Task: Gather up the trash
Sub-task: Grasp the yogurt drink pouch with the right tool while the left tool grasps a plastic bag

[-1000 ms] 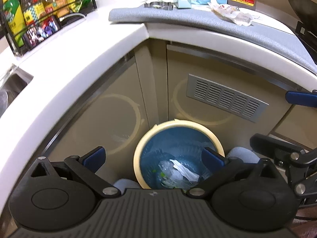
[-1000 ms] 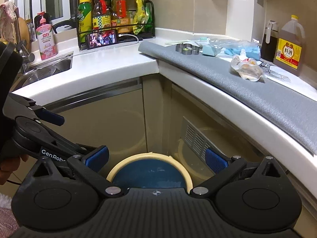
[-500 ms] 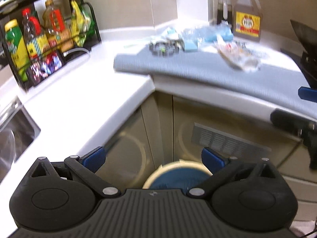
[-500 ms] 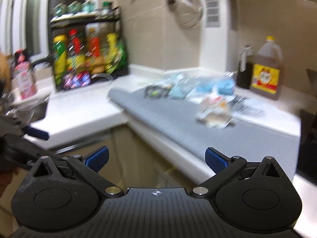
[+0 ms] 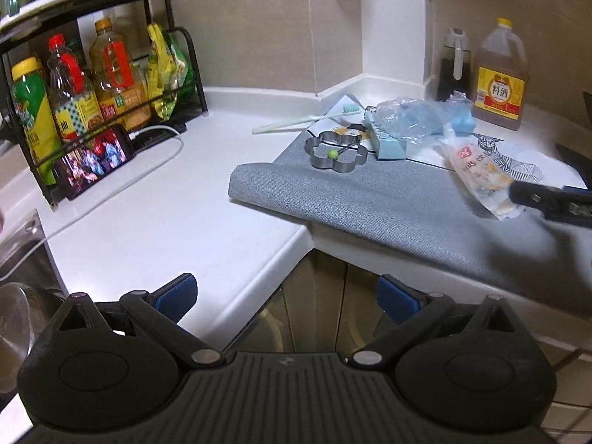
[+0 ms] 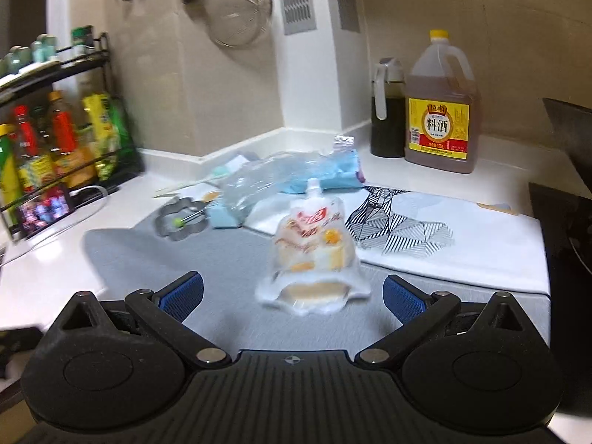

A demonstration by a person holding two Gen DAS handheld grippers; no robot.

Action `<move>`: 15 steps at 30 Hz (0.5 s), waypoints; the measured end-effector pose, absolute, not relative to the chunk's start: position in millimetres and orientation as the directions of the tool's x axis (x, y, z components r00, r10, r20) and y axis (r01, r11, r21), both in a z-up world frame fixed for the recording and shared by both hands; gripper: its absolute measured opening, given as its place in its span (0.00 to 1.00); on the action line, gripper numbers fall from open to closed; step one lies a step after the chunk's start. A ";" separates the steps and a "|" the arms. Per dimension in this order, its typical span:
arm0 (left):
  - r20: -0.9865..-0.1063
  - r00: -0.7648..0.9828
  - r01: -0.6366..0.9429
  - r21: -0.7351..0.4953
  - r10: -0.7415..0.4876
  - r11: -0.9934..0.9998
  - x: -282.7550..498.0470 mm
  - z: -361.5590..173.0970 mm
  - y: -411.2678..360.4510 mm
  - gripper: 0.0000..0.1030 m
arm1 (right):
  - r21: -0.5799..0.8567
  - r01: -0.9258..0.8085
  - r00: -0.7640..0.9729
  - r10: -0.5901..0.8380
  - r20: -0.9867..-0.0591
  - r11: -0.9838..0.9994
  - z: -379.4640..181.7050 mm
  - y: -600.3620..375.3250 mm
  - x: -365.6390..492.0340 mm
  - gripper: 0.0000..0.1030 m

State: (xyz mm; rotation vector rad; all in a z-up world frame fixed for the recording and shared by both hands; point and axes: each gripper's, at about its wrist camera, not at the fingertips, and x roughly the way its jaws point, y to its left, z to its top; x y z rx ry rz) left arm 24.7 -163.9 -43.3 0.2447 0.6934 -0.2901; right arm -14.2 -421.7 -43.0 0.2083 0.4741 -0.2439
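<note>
A crumpled white food pouch (image 6: 312,255) with a spout lies on the grey mat (image 6: 236,259), straight ahead of my right gripper (image 6: 292,292), which is open and just short of the pouch's near edge. The left wrist view shows the same pouch (image 5: 477,174) at the right, with the right gripper's dark finger beside it. A clear crumpled plastic bag (image 6: 273,181) lies behind the pouch on a blue box. My left gripper (image 5: 285,294) is open and empty, hovering over the counter's corner edge. The trash bin is out of view.
A metal flower-shaped ring (image 5: 338,151), a toothbrush (image 5: 307,118) and a patterned white cloth (image 6: 425,229) lie on the counter. A large cooking-wine jug (image 6: 440,114) and dark bottle (image 6: 386,111) stand at the back. A rack of bottles (image 5: 85,85), phone (image 5: 94,159) and sink (image 5: 22,255) are left.
Both grippers have risen from over the blue-lined bin on the floor up to counter height. The right one has moved in close to the white pouch. Both stay open.
</note>
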 end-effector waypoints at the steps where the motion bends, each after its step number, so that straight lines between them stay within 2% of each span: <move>1: -0.660 0.730 0.339 0.122 -0.179 0.933 27.1 -43.5 -163.8 1.00 | 0.140 0.290 0.853 -0.189 -0.486 0.947 -45.4 -424.8 -4.0 1.00; 7: -0.651 0.739 0.336 0.136 -0.171 0.932 34.1 -44.6 -174.0 1.00 | 0.160 0.331 0.779 -0.174 -0.602 0.930 -64.7 -440.7 59.6 1.00; 11: -0.644 0.743 0.348 0.141 -0.182 0.927 41.1 -46.2 -187.2 1.00 | 0.084 0.359 0.742 -0.230 -0.630 0.929 -75.7 -443.8 83.6 0.98; 12: -0.636 0.748 0.351 0.142 -0.186 0.925 44.0 -46.0 -191.2 1.00 | 0.047 0.347 0.742 -0.244 -0.624 0.937 -76.4 -441.9 84.6 0.85; 15: -0.610 0.768 0.346 0.140 -0.194 0.928 56.4 -45.5 -203.2 1.00 | 0.022 0.350 0.753 -0.267 -0.601 0.937 -75.4 -444.3 75.6 0.72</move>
